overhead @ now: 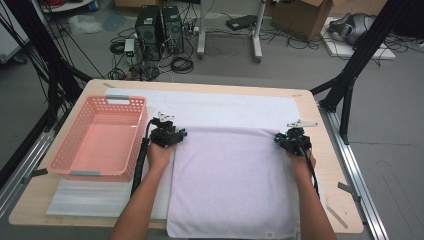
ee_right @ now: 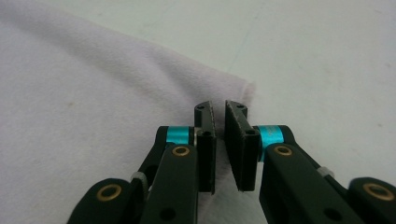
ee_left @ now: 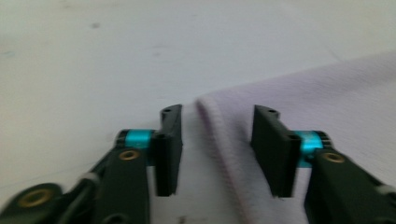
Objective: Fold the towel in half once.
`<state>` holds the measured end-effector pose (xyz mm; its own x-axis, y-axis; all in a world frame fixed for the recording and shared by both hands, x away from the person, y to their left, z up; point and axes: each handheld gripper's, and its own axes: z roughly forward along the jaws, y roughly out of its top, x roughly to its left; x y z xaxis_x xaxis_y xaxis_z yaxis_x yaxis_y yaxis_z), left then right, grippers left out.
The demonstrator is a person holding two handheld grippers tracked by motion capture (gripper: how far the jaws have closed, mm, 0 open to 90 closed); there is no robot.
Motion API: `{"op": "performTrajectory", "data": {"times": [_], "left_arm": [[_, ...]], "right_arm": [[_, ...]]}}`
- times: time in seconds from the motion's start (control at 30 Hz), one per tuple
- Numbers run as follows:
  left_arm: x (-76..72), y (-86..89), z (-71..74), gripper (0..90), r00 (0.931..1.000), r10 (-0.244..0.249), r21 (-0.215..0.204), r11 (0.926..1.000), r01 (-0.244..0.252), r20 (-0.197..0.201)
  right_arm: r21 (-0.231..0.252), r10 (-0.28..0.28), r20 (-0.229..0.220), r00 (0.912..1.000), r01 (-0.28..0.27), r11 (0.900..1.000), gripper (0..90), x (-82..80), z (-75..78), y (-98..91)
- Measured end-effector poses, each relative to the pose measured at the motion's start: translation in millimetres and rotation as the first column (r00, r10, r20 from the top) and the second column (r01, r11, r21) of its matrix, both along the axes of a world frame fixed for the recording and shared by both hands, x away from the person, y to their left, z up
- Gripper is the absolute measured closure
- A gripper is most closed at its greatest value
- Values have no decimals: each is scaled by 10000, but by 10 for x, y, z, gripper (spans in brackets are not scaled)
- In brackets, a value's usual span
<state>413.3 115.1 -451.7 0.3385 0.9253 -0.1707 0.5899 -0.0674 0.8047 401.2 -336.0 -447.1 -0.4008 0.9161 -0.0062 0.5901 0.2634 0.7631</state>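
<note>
Lilac towel (overhead: 232,182) flat on desk (overhead: 320,150), left gripper (ee_left: 215,144) jaws apart astride its far left corner, edge between them ungripped, right gripper (ee_right: 219,142) jaws nearly closed, pinching far right corner, pink basket (overhead: 100,137) left of left jaws.

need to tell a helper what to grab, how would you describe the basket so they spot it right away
Start at the wooden table with the white mat on it. At the mat's left end, beside the left gripper, stands the basket: a pink plastic rectangle with latticed walls and grey handle strips. It is the table's one raised, coloured container; the pale lilac towel nearby lies flat.
</note>
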Motion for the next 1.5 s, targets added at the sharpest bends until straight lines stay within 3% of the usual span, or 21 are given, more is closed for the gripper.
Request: {"op": "performTrajectory", "data": {"times": [0.03,0.13,0.17,0.27,0.33,0.37,0.4,0.47,0.6,0.67,0.77,0.83,0.87,0.9,0.93,1.07,1.2,1.27,1.37,1.43,1.5], "left_arm": [[9,25,-5,530,9999,-63,-281,9996,60,-95],[33,17,-13,525,9983,-500,-391,9980,489,-284],[35,-3,-12,494,9978,-635,-314,9975,628,-213],[32,-31,-12,535,9967,-796,-94,9968,794,-185],[28,-44,-14,688,9927,-1192,-69,9929,1191,-198],[28,-69,-11,795,9908,-1341,99,9909,1343,-201],[30,-86,-10,830,9909,-1331,103,9910,1333,-190],[47,-60,-8,857,9904,-1346,-175,9908,1341,-324],[72,-29,18,865,9948,-1010,-306,9944,1014,129],[96,-39,50,865,9949,-979,-189,9950,984,251],[111,-46,84,864,9943,-795,-453,9955,829,711],[117,-43,53,850,9966,-688,-566,9959,713,458],[117,-34,38,802,9975,-657,-755,9949,675,259],[115,-17,31,693,9977,-666,-949,9932,671,86],[103,-1,32,610,9968,-793,-1225,9893,794,59],[-25,3,64,441,9850,-1648,-1894,9668,1715,510],[-127,-51,110,332,9637,-2594,-2073,9411,2670,632],[-230,-74,166,331,9499,-2798,-2150,9278,3049,1393],[-345,-76,215,273,9324,-3158,-2208,9104,3500,1756],[-442,-77,234,244,9357,-3090,-2309,9106,3427,1702],[-547,-69,242,189,9305,-3121,-2179,9109,3504,1915]], "right_arm": [[92,-83,-85,9999,83,9999,726,0,9,-15],[663,-364,115,9993,355,9972,596,-14,43,-76],[635,-365,128,9993,356,9973,584,-8,37,-80],[608,-115,-371,9992,138,9981,573,33,-24,-50],[683,-151,-344,9993,175,9975,635,39,-27,-45],[753,-70,-341,9994,96,9971,742,42,-28,-58],[1089,90,-485,9988,-37,9941,819,44,-30,-68],[1126,166,-489,9987,-110,9936,865,50,-29,-59],[835,128,-274,9995,-104,9965,879,69,1,-88],[788,7,-1,10000,-7,9969,880,75,18,-92],[681,-143,430,9990,114,9976,879,85,54,-89],[846,-337,545,9979,291,9960,869,92,73,-86],[931,-377,504,9980,329,9951,831,91,73,-82],[926,-488,502,9976,440,9947,732,82,79,-75],[953,-565,500,9971,516,9941,645,71,93,-85],[1488,-363,402,9985,299,9884,544,-23,193,-147],[1486,243,533,9983,-320,9884,445,-157,268,-172],[1619,676,578,9960,-762,9839,414,-247,291,-189],[1691,1244,772,9892,-1359,9762,317,-410,327,-241],[1973,1451,944,9849,-1614,9670,273,-527,349,-305],[2155,1465,1241,9814,-1707,9615,222,-655,360,-365]]}}
